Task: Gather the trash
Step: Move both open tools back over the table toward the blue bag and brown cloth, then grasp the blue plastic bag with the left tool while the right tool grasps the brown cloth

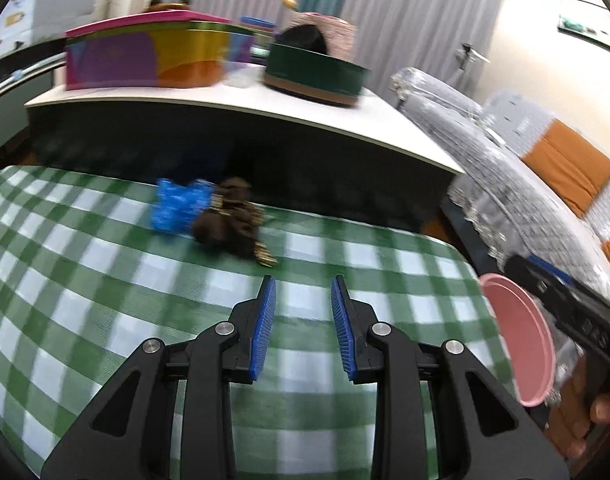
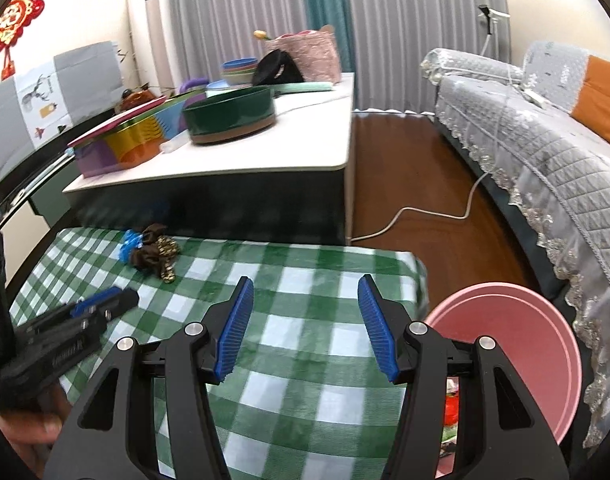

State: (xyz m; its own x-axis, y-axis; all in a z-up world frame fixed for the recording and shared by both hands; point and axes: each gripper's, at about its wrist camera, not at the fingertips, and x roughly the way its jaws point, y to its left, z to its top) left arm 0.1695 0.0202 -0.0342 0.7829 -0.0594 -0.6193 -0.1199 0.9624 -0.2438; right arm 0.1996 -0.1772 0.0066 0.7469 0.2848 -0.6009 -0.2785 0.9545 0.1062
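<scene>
A brown and gold crumpled wrapper (image 1: 233, 222) lies on the green checked tablecloth (image 1: 85, 280) next to a crumpled blue wrapper (image 1: 177, 208), near the cloth's far edge. In the right wrist view the brown wrapper (image 2: 155, 252) and the blue wrapper (image 2: 129, 244) sit at the far left. My left gripper (image 1: 303, 284) hovers open over the cloth, short of the wrappers, with nothing between its blue pads. My right gripper (image 2: 305, 284) is open and empty above the cloth's right part. A pink bin (image 2: 517, 352) stands beside the table's right edge, with some trash inside.
A higher white table (image 2: 305, 152) behind the cloth carries a colourful tin (image 2: 121, 144), a green round tin (image 2: 231, 114) and bowls. A grey covered sofa (image 2: 545, 160) runs along the right. A white cable (image 2: 425, 216) crosses the wooden floor.
</scene>
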